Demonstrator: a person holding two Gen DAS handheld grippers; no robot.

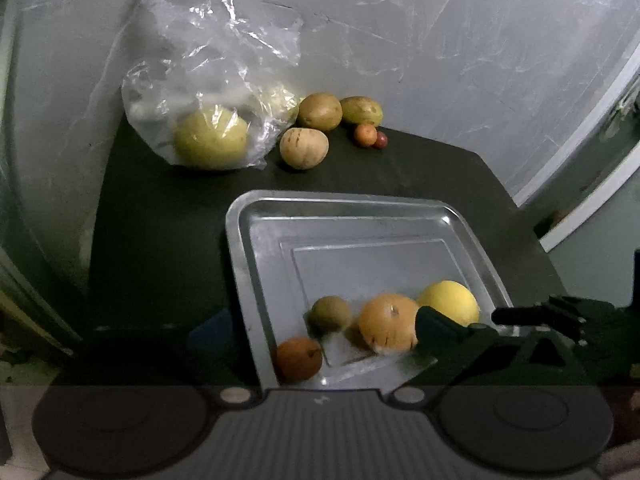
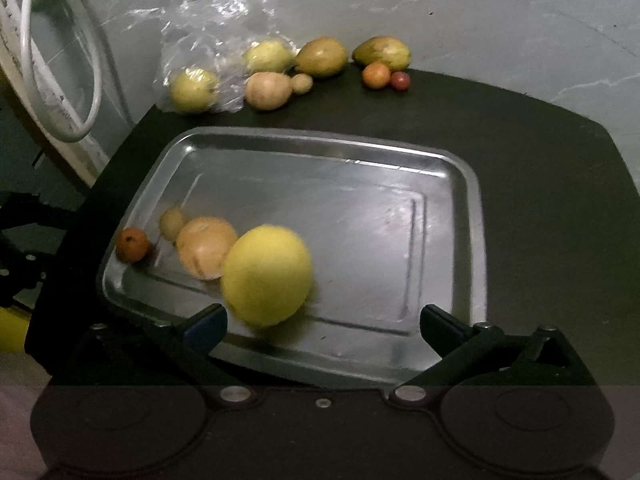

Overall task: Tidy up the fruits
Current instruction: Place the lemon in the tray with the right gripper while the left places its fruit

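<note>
A metal tray lies on the black table. Near its front edge it holds a small dark orange fruit, a small greenish one, a pale orange round one and a yellow one. My left gripper is open over that edge, its right finger beside the pale orange fruit. In the right wrist view, my right gripper is open, fingers wide apart. The blurred yellow fruit lies in the tray just ahead of them, nearer the left finger and not pressed.
A clear plastic bag with a yellow-green fruit sits at the table's back by the wall. Beside it lie a tan fruit, two brownish-green ones, a small orange one and a red one. A white cable hangs left.
</note>
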